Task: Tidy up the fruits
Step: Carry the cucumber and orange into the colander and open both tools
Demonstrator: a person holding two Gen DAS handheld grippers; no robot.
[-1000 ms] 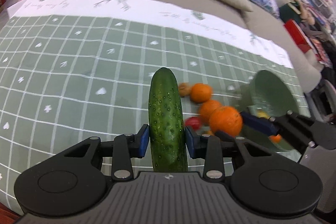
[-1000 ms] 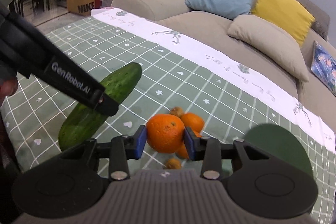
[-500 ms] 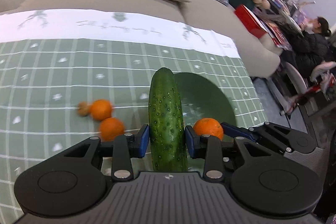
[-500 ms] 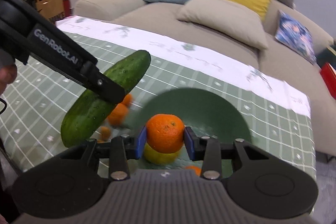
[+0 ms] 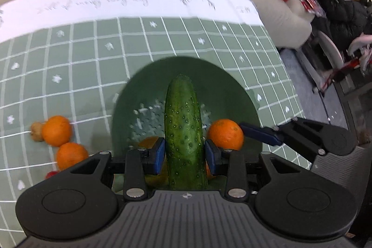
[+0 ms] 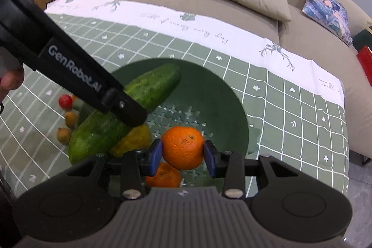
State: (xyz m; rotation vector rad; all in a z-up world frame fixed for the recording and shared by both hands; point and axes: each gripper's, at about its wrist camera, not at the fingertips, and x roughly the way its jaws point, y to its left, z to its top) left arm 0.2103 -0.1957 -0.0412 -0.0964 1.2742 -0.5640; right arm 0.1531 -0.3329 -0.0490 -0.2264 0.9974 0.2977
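We note the left claw (image 5: 184, 153) pinching a cucumber (image 5: 184, 127) across its lower half, blue pads pressed to both flanks, the fruit pointing forward along the fingers. The right claw (image 6: 183, 156) is pinched on an orange (image 6: 182, 147), pads on either side. Both loads hang over the dark green colander bowl (image 6: 223, 104) on the worktop, which carries a green checked cloth (image 6: 290, 113). We judge the step in hand to be delivery: both items are carried above the bowl and not yet released. The next move calls for lowering each load toward the perforated floor and spreading the pads, with the long cucumber laid so it does not tip over the rim or knock the right claw just beside it. The right wrist view shows what already lies in the bowl: a yellow fruit (image 6: 136, 138) under the cucumber and a second orange (image 6: 164, 176) below the held one; in the left wrist view these are mostly hidden behind the fingers. The left view gives the two loose oranges (image 5: 57, 130) remaining on the cloth to the left of the bowl, whereas the right view shows a small red fruit (image 6: 65, 102) and brownish small ones (image 6: 64, 135) there.
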